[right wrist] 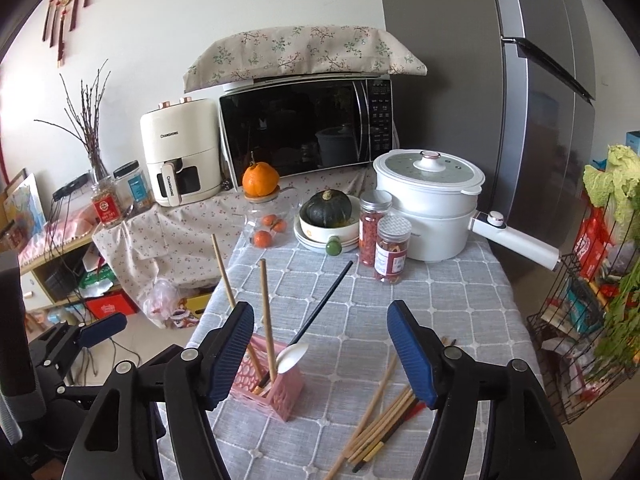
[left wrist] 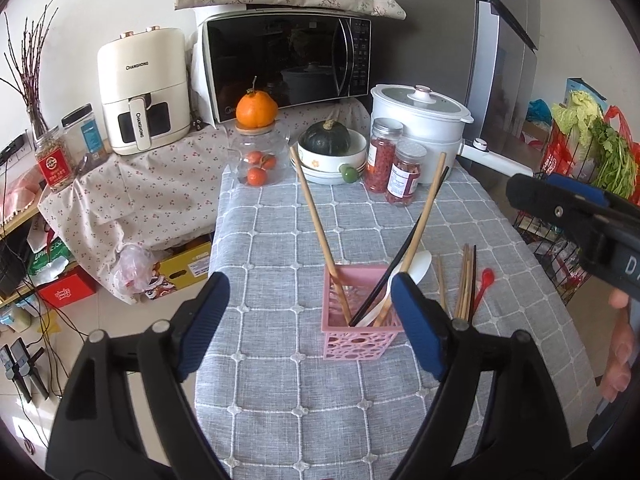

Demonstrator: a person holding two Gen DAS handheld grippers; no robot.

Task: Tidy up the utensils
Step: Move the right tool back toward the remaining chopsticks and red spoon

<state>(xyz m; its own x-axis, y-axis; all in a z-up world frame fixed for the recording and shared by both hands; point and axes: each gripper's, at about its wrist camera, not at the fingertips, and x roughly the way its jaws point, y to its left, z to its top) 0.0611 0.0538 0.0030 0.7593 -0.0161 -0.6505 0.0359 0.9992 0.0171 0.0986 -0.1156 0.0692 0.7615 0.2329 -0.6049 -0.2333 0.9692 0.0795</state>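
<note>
Both my hand-held grippers wide, empty.
Right hand-held gripper (right wrist: 320, 350) risks clipping the pink basket (right wrist: 276, 390), toppling it, reaching loose chopsticks (right wrist: 384, 420).

Left tongs (left wrist: 310, 322): jaws spread wide, nothing between them. Right tongs (right wrist: 320, 354): jaws likewise wide apart, empty, raised above the table.

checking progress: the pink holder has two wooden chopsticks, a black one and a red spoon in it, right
Not quite. The spoon standing in the pink holder is white. The red spoon lies on the tablecloth beside the loose chopsticks, as the left wrist view shows. The rest is right.
</note>
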